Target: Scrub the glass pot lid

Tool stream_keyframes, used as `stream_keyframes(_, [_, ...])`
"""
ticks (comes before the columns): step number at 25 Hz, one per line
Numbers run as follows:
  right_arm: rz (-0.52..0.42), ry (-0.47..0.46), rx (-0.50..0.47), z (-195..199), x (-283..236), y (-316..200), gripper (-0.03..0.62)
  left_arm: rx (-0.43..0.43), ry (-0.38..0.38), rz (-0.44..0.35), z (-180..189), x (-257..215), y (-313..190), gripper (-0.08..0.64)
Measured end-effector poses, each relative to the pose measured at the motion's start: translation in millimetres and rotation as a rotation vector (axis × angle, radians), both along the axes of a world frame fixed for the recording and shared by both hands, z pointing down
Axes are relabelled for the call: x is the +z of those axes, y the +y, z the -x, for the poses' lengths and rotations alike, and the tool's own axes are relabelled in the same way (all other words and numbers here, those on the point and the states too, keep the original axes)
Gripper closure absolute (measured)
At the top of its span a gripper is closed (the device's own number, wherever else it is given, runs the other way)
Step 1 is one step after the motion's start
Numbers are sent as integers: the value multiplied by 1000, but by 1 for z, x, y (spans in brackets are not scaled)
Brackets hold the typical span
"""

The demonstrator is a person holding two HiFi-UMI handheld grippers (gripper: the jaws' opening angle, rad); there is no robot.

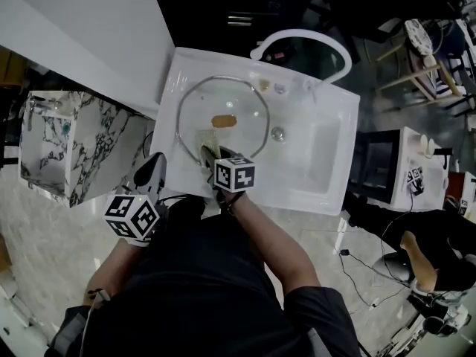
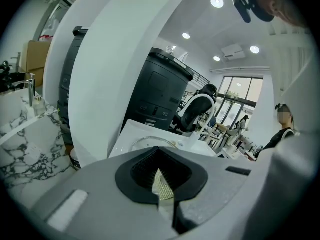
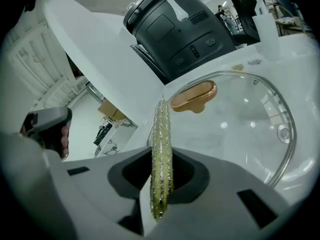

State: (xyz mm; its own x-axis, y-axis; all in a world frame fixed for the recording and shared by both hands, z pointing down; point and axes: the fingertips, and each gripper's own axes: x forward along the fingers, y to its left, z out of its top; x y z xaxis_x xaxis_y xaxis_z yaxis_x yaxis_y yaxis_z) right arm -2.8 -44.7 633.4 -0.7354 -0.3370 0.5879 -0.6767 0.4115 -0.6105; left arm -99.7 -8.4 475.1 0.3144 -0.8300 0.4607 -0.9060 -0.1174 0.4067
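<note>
glass pot lid (image 1: 239,104) flat in sink (image 1: 321,166); right gripper (image 1: 210,155) clamps yellow-green scrub pad (image 3: 161,149) at its rim, left gripper (image 1: 152,171) pinches small mesh scrap (image 2: 162,185).

My left gripper's (image 2: 165,204) body hides most of the glass lid (image 2: 150,141); the pale scrap (image 2: 162,186) it pinches is too small to name. Overhead, my right gripper (image 1: 210,155) covers the scouring pad's (image 1: 207,138) held end and the lid's near rim.

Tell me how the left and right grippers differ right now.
The right gripper pinches a green scrub pad edge-on; the left gripper pinches only a small pale scrap. The right gripper reaches over the sink at the glass lid's near rim; the left gripper sits outside the sink. Both sets of tongs are closed on something.
</note>
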Motion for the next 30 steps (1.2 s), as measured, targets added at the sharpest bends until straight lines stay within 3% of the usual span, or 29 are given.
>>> stream_keyframes(6, [1, -1, 45, -39, 1, -3, 526, 91, -2, -12, -35, -4, -19, 560])
stream_keyframes(17, [18, 20, 241, -139, 4, -16, 526, 248, -14, -28, -104, -13, -43, 560])
stream_keyframes(20, [30, 47, 296, -171, 9, -23, 526, 252, -14, -23, -108, -12, -45, 560])
stream_keyframes(24, [37, 152, 307, -203, 12, -39, 526, 238, -6, -29, -99, -13, -46, 560])
stream_keyframes(27, [-8, 232, 269, -208, -3, -69, 526, 188, 4, -39, -77, -17, -44, 560])
stream_keyframes(30, [-78, 273, 178, -183, -28, -112, 526, 105, 14, -41, -44, -17, -37, 560])
